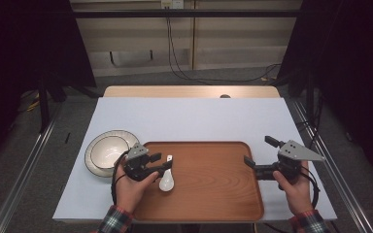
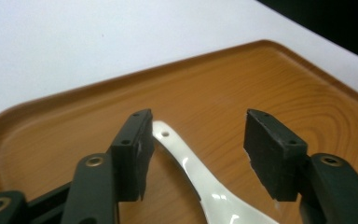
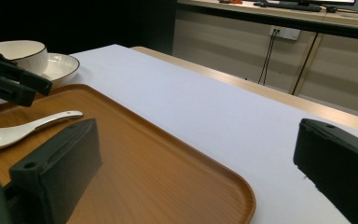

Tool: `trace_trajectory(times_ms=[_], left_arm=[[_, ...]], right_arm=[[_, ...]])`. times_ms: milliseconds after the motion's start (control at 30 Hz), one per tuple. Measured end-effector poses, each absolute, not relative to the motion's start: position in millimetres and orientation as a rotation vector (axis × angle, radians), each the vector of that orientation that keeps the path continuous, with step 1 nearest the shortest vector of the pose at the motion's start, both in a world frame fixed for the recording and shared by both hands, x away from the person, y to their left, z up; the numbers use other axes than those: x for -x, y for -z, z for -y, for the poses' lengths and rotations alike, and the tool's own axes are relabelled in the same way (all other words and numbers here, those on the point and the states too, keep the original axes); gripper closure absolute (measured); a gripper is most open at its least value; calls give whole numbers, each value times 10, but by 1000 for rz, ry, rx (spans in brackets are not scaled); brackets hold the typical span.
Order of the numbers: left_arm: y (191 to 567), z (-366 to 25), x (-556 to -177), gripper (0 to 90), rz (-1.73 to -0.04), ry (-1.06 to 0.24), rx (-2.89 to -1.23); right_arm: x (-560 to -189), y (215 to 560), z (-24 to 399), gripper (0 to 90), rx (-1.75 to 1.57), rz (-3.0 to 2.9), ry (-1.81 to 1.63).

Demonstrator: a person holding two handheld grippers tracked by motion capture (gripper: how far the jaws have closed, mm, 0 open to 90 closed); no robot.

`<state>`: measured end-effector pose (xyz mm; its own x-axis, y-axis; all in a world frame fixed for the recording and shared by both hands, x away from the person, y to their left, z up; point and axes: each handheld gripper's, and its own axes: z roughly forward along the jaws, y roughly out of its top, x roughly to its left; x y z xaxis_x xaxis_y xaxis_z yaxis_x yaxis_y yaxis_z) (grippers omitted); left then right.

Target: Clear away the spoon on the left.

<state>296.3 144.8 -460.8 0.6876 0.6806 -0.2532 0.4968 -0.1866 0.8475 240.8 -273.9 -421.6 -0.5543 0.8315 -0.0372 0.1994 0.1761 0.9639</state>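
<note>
Black jaws of my left gripper [image 2: 198, 149] rise closest to the lens in the left gripper view, standing apart with the handle of the white spoon [image 2: 200, 182] lying between them. One pad sits right against the handle's side near its small hole; the other pad is clear of it, so nothing is clamped. From the high view, my left gripper [image 1: 161, 162] hangs over the left end of the wooden tray [image 1: 213, 189], and the spoon [image 1: 167, 179] lies flat on the tray there, bowl toward me, handle pointing away.

My right gripper [image 1: 256, 151] sits at the tray's right edge, its 2 jaws wide apart and holding nothing; in the right gripper view they frame bare tray and the white table cover [image 3: 205, 112].

Left of the tray, just beside it, a white bowl [image 1: 108, 149] rests on a plate [image 1: 91, 162] with a dark rim.

No brand, label or writing can be read on the spoon, tray, bowl or plate, nor on my grippers.
</note>
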Motion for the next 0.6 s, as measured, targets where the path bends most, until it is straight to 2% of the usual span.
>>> trace_trajectory(times_ms=[600], left_arm=[[4224, -1671, -2984, 193, -871, -298, -1720]], right_arm=[[-2413, 4234, 2756, 2, -986, -1872, -1404]])
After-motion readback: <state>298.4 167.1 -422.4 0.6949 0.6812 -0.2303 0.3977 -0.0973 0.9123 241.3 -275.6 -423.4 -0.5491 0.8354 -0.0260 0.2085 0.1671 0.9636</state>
